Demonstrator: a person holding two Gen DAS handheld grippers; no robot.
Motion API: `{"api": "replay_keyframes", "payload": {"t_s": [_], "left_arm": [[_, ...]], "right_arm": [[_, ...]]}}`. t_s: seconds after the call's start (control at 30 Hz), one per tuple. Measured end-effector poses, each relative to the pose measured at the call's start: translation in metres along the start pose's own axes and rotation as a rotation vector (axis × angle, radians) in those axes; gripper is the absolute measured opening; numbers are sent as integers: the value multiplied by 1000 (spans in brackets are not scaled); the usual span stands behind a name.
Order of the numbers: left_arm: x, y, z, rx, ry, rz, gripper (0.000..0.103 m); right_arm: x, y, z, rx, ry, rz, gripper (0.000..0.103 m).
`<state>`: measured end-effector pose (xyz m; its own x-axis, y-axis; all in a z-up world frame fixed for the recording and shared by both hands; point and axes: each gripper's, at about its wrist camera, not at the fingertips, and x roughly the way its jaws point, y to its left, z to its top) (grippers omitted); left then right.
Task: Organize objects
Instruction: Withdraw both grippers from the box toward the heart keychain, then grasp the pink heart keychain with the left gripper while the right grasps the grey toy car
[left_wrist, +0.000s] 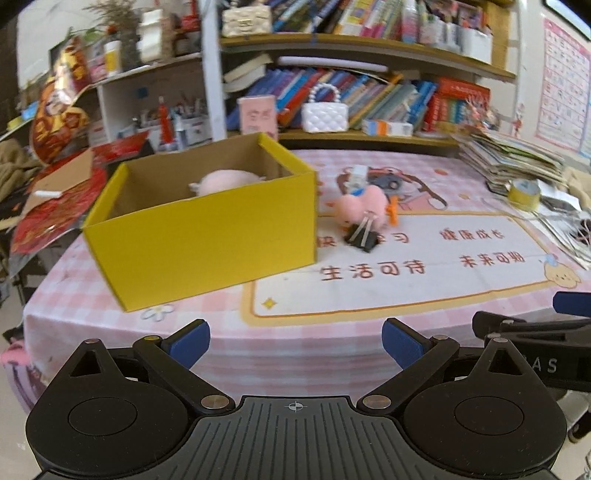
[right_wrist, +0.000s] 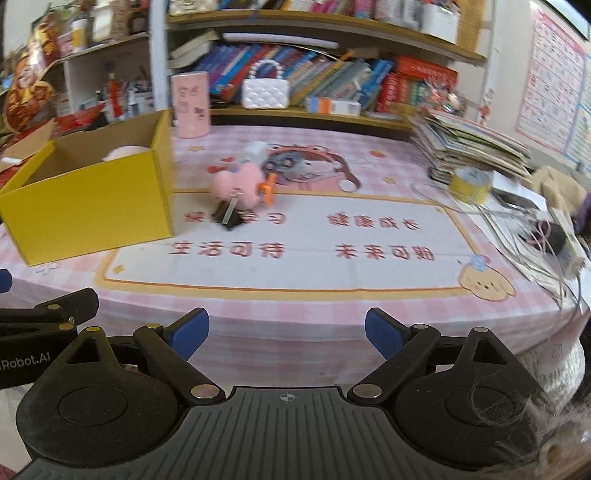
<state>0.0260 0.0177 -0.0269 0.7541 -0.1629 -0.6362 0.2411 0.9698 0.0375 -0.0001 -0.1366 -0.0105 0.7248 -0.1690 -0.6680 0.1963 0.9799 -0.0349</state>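
Claws: both of mine stand wide apart with nothing between the pads; the left gripper and right gripper hang side by side off the near edge of the table, well short of the yellow box.
Table cloth: pink checked, with a printed cream panel; I place everything below against the yellow box.
Yellow box: open-topped cardboard, standing upright on the cloth, the biggest item and my landmark. I judge it light but stiff, best left where it is as the receiving bin.
Pink plush in box: already lying inside the yellow box, toward its far wall; only the top shows.
Pink plush on cloth: just to the right of the yellow box, near its far right corner. Soft and light by the look of it; I would pinch the round body across its middle, since the pile will squash and hold well.
Binder clip: black with wire handles, just right of the yellow box, on the near side of the loose plush and touching or nearly touching it. Stiff, small, probably slippery on its flanks; I would take it across the black body, not the thin handles.
Orange piece: small, right of the plush, farther from the yellow box; too blurred to identify.
Remaining: at least these loose items look unsorted.
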Motion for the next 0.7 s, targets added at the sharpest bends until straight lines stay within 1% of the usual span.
{"api": "replay_keyframes", "payload": {"t_s": [0.17,0.43,0.57,0.7], "left_arm": [[12,-12,8,5,11,6,101],[34,-31,25,4,30,14,101],[44,-40,36,-1,22,14,101],[58,-46,48,-28,34,18,101]], "right_arm": [[12,-14,6,14,14,-10,91],[35,-31,23,8,32,10,91],[48,-42,34,1,38,22,91],[62,-52,46,-11,43,44,91]]}}
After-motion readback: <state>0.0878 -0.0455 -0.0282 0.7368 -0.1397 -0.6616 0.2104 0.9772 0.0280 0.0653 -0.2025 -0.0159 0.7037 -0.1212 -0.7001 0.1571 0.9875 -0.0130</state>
